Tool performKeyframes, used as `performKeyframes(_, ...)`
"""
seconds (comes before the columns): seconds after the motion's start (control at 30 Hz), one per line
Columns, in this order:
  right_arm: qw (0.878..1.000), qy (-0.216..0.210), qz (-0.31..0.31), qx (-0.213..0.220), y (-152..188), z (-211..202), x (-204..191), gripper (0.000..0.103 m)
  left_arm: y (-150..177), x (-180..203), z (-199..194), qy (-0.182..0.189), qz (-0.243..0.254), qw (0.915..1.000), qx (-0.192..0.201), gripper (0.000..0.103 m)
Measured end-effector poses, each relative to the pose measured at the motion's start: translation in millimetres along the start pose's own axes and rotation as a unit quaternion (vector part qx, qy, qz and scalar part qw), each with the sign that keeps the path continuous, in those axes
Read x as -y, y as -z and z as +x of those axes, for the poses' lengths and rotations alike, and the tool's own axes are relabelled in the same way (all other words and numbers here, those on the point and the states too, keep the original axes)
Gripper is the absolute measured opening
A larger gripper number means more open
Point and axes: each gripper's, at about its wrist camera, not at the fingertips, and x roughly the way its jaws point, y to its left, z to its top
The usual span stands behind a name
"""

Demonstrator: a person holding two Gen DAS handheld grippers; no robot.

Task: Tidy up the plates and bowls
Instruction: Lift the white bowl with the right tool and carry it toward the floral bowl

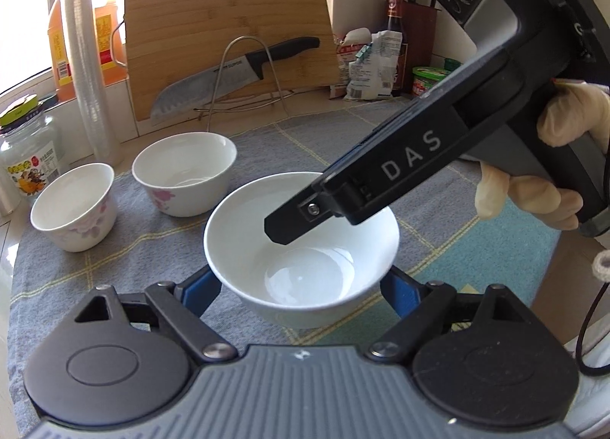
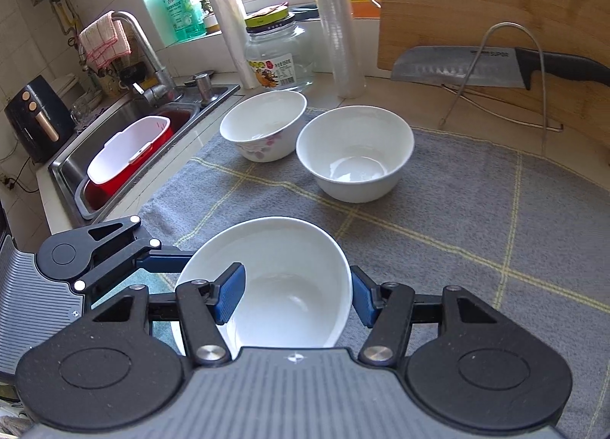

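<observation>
The right gripper straddles the rim of the nearest plain white ceramic bowl, 1 blue pad inside and 1 outside, near the wall but not visibly clamped. The left gripper is spread wide, released, flanking the same bowl's base on the grey checked cloth. Ahead and slightly right sits a second plain white bowl; the likely stacking move runs forward. Beyond and left stands a flower-patterned bowl.
</observation>
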Motion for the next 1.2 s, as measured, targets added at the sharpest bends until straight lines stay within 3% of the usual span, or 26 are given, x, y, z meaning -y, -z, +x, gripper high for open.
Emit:
performKeyframes(0.43, 0.999, 0.033, 0.027, 0.014, 19, -28, 39, 0.064, -22, 32, 29, 0.033, 0.035, 0.9988, -0.001, 0.090)
performKeyframes(1.2, 0.998, 0.050, 0.049, 0.001, 26, -15, 70, 0.064, -26, 34, 66, 0.052, 0.040, 0.9976, -0.021, 0.090)
